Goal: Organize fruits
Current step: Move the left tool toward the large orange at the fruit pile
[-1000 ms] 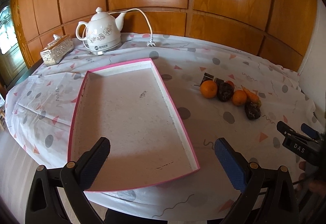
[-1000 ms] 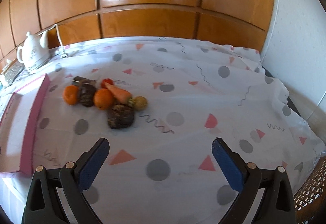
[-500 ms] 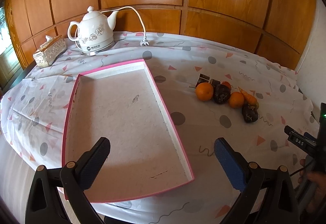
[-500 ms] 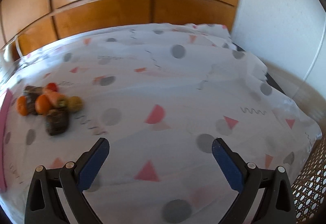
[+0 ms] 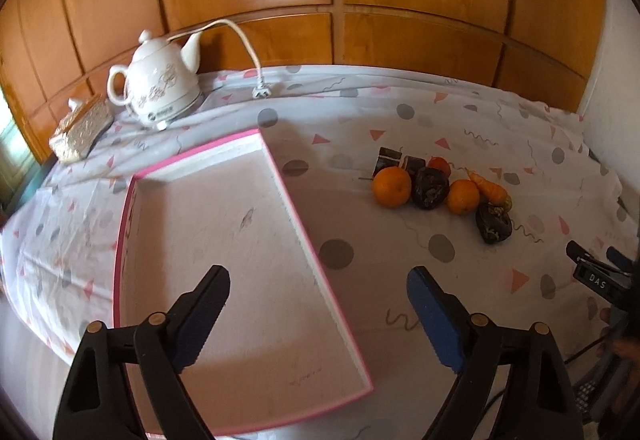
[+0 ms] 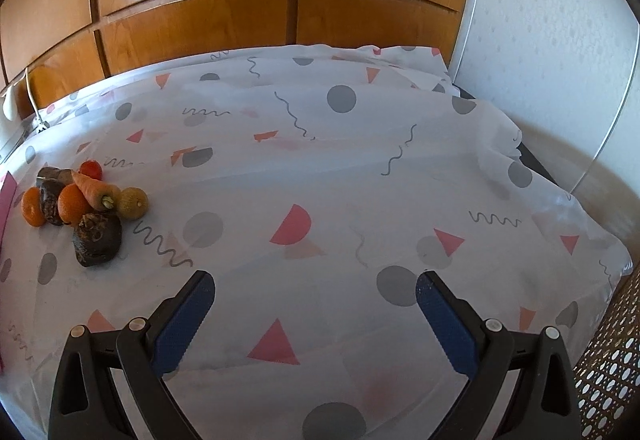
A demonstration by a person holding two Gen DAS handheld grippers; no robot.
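A pink-rimmed white tray (image 5: 224, 240) lies on the patterned tablecloth. To its right is a small pile of produce: two oranges (image 5: 392, 186), dark wrinkled fruits (image 5: 430, 182), a carrot (image 5: 488, 188) and a small red fruit (image 5: 440, 165). The right wrist view shows the same pile at the left: carrot (image 6: 94, 186), oranges (image 6: 72, 204), a dark fruit (image 6: 97, 238), a yellowish round fruit (image 6: 134, 203). My left gripper (image 5: 318, 286) hovers over the tray's near right rim, its jaws closing with nothing held between them. Over bare cloth, my right gripper (image 6: 316, 290) stands open, holding nothing.
A white ceramic kettle (image 5: 160, 92) with its cord and a decorated tissue box (image 5: 80, 130) stand at the back left. Wooden panelling runs behind the table. A white wall (image 6: 560, 40) and the table's right edge lie beyond the right gripper.
The left wrist view has shifted right, toward the fruit, and its jaws have narrowed a little. The right wrist view swung right, away from the pile, and has steadied.
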